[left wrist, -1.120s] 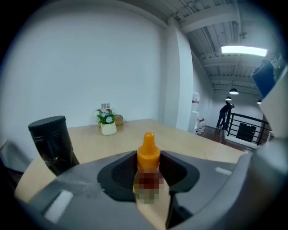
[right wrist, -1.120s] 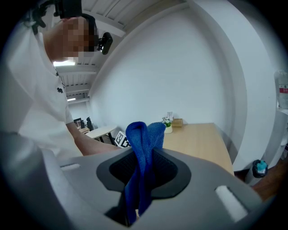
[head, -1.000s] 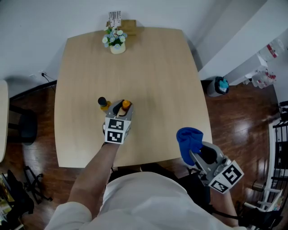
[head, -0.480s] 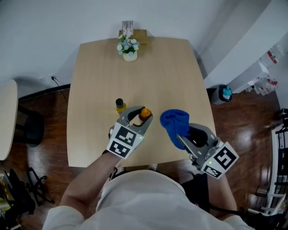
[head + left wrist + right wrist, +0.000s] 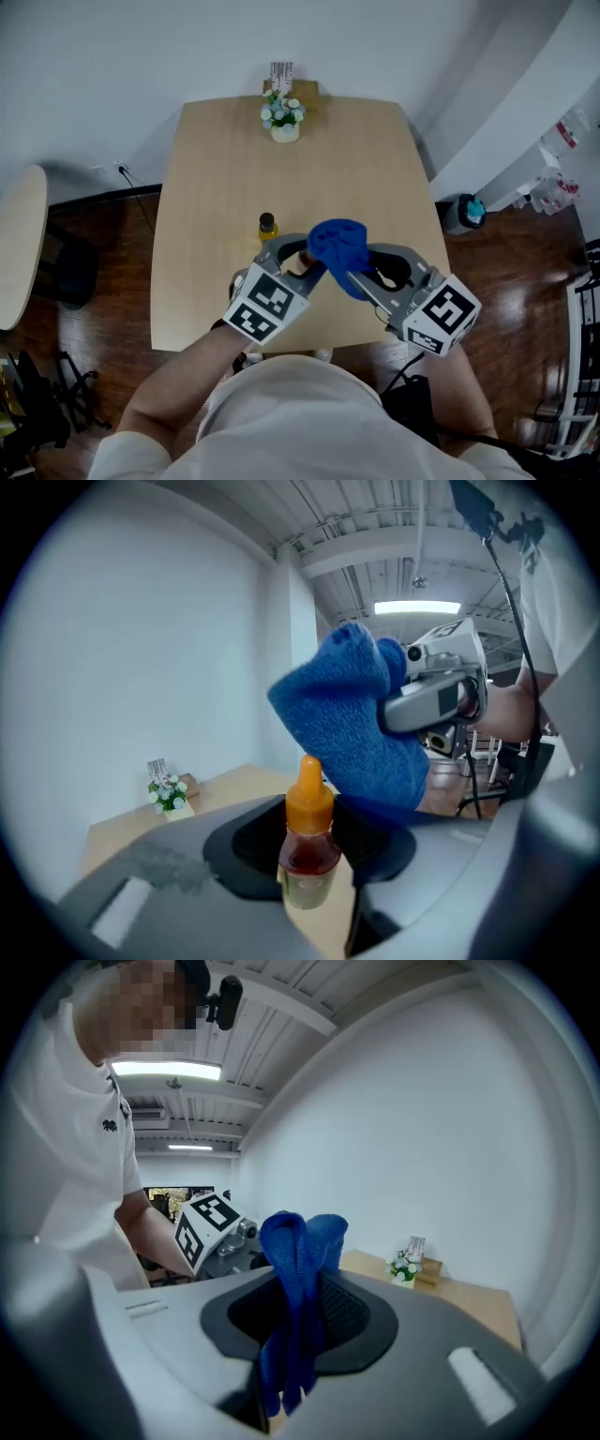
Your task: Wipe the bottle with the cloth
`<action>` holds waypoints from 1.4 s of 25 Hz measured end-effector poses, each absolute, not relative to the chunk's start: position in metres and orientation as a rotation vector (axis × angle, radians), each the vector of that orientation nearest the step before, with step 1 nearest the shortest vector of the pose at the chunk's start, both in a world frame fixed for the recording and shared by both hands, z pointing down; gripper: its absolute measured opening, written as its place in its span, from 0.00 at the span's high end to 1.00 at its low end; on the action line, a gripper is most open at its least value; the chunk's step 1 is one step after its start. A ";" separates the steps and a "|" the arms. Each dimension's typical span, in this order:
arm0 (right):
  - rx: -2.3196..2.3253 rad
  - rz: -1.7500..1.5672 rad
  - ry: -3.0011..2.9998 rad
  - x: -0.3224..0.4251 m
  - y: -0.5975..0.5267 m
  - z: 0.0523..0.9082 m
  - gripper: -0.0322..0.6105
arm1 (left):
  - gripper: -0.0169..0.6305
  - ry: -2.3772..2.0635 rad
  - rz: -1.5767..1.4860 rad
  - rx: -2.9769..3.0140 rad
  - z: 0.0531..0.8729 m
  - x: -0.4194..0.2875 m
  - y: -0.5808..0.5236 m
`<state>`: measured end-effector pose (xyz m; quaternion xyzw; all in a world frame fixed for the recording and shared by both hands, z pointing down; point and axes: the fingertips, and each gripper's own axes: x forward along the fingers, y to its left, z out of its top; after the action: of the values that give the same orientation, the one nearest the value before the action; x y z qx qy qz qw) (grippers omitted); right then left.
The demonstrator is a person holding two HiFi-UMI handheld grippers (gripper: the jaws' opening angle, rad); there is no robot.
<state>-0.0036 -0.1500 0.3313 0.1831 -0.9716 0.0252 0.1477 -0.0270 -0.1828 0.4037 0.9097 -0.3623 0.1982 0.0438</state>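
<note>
My left gripper (image 5: 294, 260) is shut on a small bottle (image 5: 307, 844) of amber liquid with an orange dropper cap, held upright above the table's front part. In the head view the blue cloth (image 5: 339, 246) hides nearly all of that bottle. My right gripper (image 5: 361, 269) is shut on the cloth (image 5: 294, 1288), which bunches up out of its jaws. In the left gripper view the cloth (image 5: 352, 728) hangs just above and behind the orange cap, close enough that touching cannot be told. The two grippers meet tip to tip.
A second small bottle (image 5: 268, 225) with a black cap stands on the wooden table (image 5: 356, 178) just beyond the grippers. A pot of flowers (image 5: 283, 118) and a card holder sit at the far edge. A bin (image 5: 466, 210) stands on the floor to the right.
My right gripper has swung left from beyond the table's front right with the cloth and brought it over the bottle. My left gripper has drawn the bottle nearer and to the right.
</note>
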 end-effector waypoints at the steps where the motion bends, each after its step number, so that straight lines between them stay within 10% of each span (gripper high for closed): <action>1: 0.539 0.078 -2.784 -0.001 -0.151 0.335 0.80 | 0.73 -1.106 0.596 2.781 0.401 -0.030 -0.183; 35: 0.872 0.244 -2.888 0.079 -0.189 0.375 0.80 | 0.73 -0.959 0.331 2.742 0.305 -0.009 -0.222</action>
<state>0.0789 -0.1892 0.3752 0.2876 -0.9526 0.0805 0.0573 -0.0085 -0.2217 0.3055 0.9324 -0.3260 0.1124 0.1087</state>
